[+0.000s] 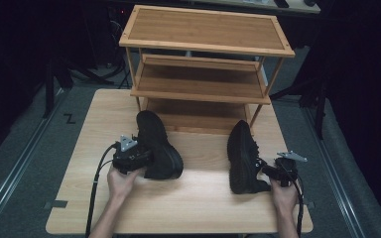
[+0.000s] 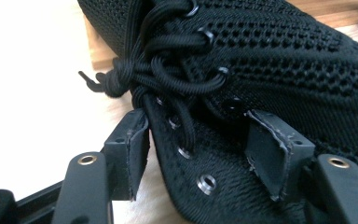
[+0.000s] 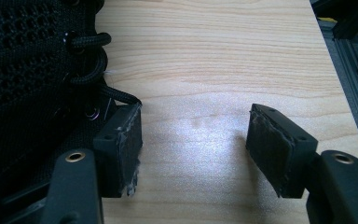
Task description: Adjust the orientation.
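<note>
Two black mesh lace-up shoes lie on the wooden table (image 1: 203,201). The left shoe (image 1: 159,145) rests at an angle in front of the rack, and my left gripper (image 1: 145,161) is at its near side. In the left gripper view this gripper (image 2: 198,126) is open, with the left shoe's (image 2: 284,60) eyelet edge and laces between the jaws. The right shoe (image 1: 241,157) points away from me. Just to its right, my right gripper (image 1: 269,171) stands open over bare table (image 3: 196,114), its left jaw against the right shoe's (image 3: 28,60) laced side.
A three-tier bamboo shoe rack (image 1: 203,29) stands at the table's far edge, its shelves bare. Cables trail from both grippers toward the near edge. Grey floor and dark stands surround the table.
</note>
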